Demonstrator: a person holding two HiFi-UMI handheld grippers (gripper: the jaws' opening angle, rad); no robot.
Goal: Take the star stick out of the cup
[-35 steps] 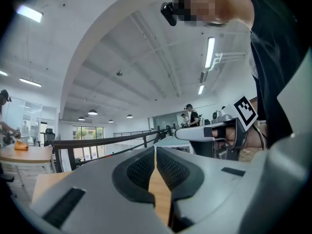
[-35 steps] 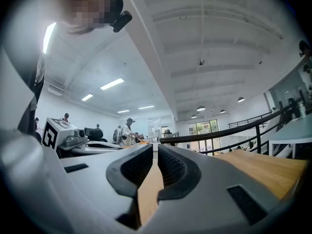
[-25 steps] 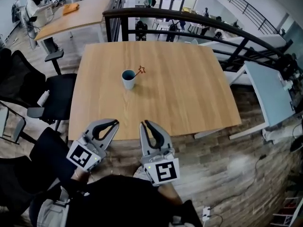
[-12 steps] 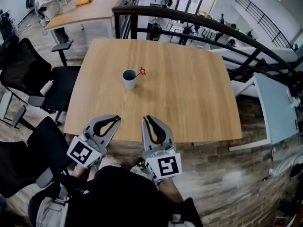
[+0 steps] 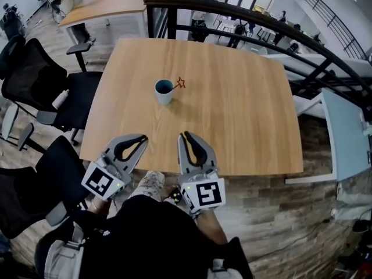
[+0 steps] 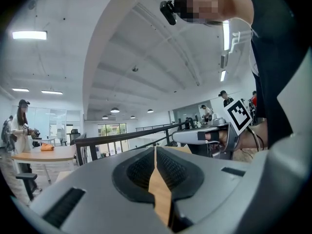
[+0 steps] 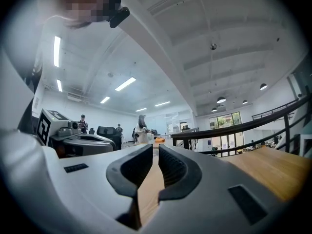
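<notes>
Bright, even light fills the head view. We see the wooden table (image 5: 232, 115) lit without glare, and the cup (image 5: 164, 90) casts only a faint, soft shadow on the table beside it. The railing (image 5: 174, 3) behind the table bows toward the frame edges, a wide-angle distortion. In both gripper views, ceiling strip lights (image 7: 125, 84) above the table burn out to white, dark vignetting rings the circular field, and the near foreground is soft.

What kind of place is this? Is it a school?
Probably an open-plan office on an upper level: black swivel chairs, a light wooden table, and a black metal railing with more desks beyond.
</notes>
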